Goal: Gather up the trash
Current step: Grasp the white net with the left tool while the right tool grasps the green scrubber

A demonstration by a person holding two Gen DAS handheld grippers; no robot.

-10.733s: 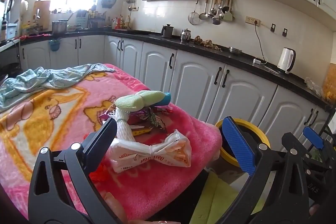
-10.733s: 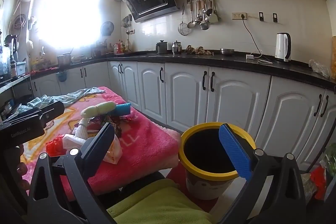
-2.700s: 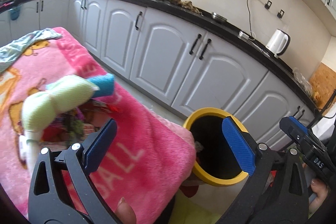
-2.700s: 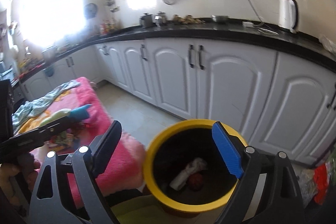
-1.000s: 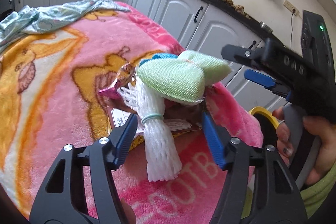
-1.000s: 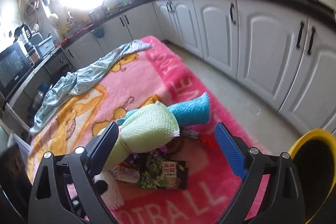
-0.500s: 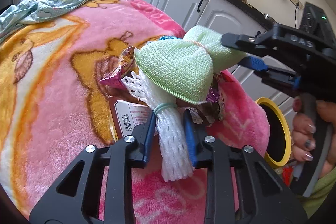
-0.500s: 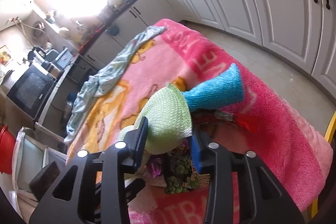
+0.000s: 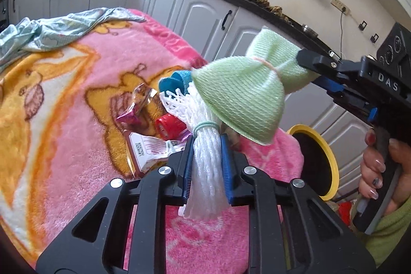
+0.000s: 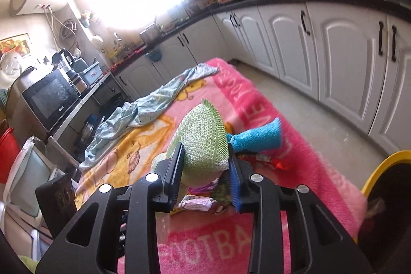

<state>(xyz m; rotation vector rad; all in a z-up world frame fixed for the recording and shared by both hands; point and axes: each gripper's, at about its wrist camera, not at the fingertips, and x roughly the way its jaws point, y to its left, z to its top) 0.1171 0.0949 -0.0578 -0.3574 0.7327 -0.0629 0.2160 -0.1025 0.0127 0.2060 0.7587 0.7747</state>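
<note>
My left gripper (image 9: 206, 166) is shut on a white foam net bundle (image 9: 205, 171) tied with a green band. My right gripper (image 10: 205, 171) is shut on a green foam net (image 10: 203, 145); it also shows in the left wrist view (image 9: 244, 96), lifted above the pile. On the pink blanket (image 9: 64, 99) lie a blue foam net (image 10: 257, 138), a red cap (image 9: 169, 125), a white-and-red wrapper (image 9: 146, 150) and a shiny wrapper (image 9: 136, 107). The yellow-rimmed trash bin (image 9: 316, 161) stands beside the table's right edge and also shows in the right wrist view (image 10: 382, 171).
A pale blue cloth (image 9: 51, 32) lies at the blanket's far end. White kitchen cabinets (image 9: 205, 17) under a black counter run along the far side. A microwave (image 10: 48, 99) stands on a side shelf at the left.
Both grippers have closed further and lifted: the left now pinches the white net tightly, the right has raised the green net off the pile, uncovering the red cap and wrappers.
</note>
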